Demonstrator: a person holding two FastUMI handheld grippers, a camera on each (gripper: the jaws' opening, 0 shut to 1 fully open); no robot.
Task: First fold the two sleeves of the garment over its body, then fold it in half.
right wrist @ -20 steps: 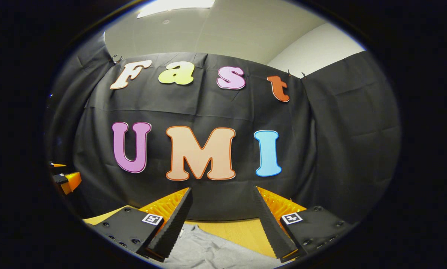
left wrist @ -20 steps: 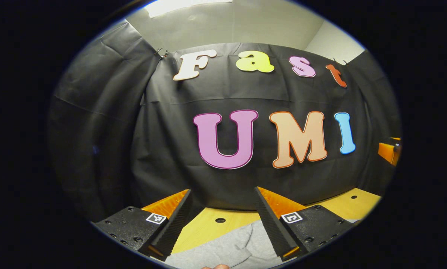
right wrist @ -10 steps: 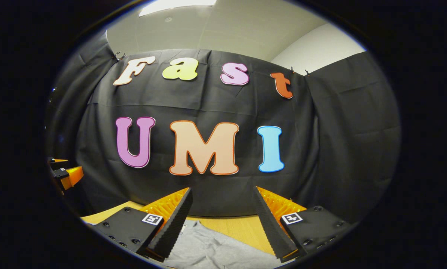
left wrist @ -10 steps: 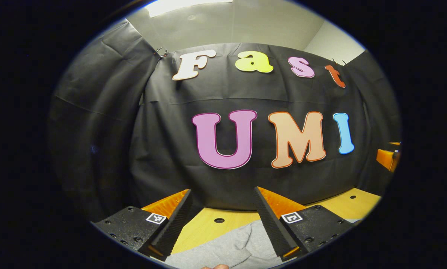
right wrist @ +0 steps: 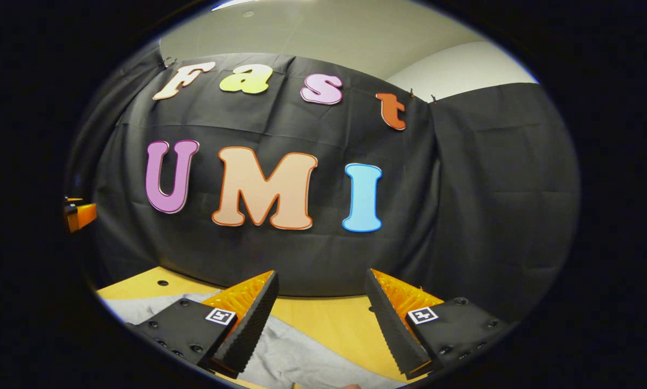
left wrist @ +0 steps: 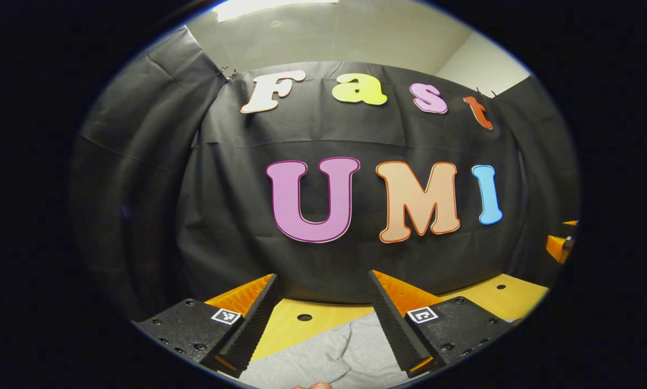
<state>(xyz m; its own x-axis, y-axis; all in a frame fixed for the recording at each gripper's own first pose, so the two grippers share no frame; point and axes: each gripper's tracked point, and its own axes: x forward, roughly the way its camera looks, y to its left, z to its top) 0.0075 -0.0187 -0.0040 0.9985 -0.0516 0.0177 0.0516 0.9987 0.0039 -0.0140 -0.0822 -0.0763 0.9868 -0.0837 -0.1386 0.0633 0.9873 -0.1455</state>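
A grey garment (left wrist: 334, 354) lies on the wooden table (left wrist: 288, 327), low in the left gripper view and partly hidden by the fingers. My left gripper (left wrist: 323, 286) hangs open above it, nothing between its fingers. In the right gripper view the same grey garment (right wrist: 296, 356) spreads across the table (right wrist: 328, 321) under my right gripper (right wrist: 320, 283), which is open and holds nothing. The right gripper (left wrist: 558, 246) peeks in at the right edge of the left gripper view. The left gripper (right wrist: 79, 215) shows at the left edge of the right gripper view.
The black cloth wall (left wrist: 237, 216) closes the booth right behind the table's far edge. Round holes (left wrist: 304, 317) dot the table top. A pale room wall and ceiling (right wrist: 345, 38) rise above the cloth.
The right gripper has tipped downward and swung a little right, so more table and garment show. The left gripper has turned slightly right. Both stay open.
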